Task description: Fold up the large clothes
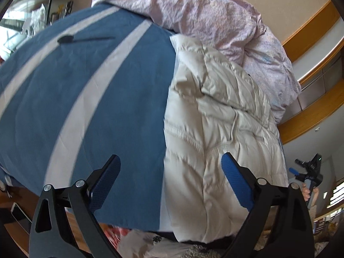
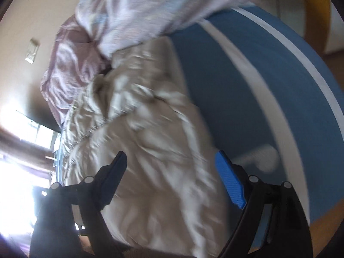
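Jacket (image 1: 217,116) (cream, quilted, puffy) lies crumpled on the bed's blue striped cover (image 1: 90,90), its far end against the pink duvet (image 1: 215,19). Your left tongs (image 1: 171,182) hang spread apart above it, one finger over the jacket's near part, the other over bare cover. Your right tongs (image 2: 171,180) are also spread wide, holding nothing, with the jacket (image 2: 146,129) showing between their fingers in a blurred view.

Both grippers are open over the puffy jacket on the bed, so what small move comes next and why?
Probably lower the left gripper onto the near edge of the white jacket and close. The jacket lies crumpled on the blue bedspread, and neither it nor the right gripper holds anything.
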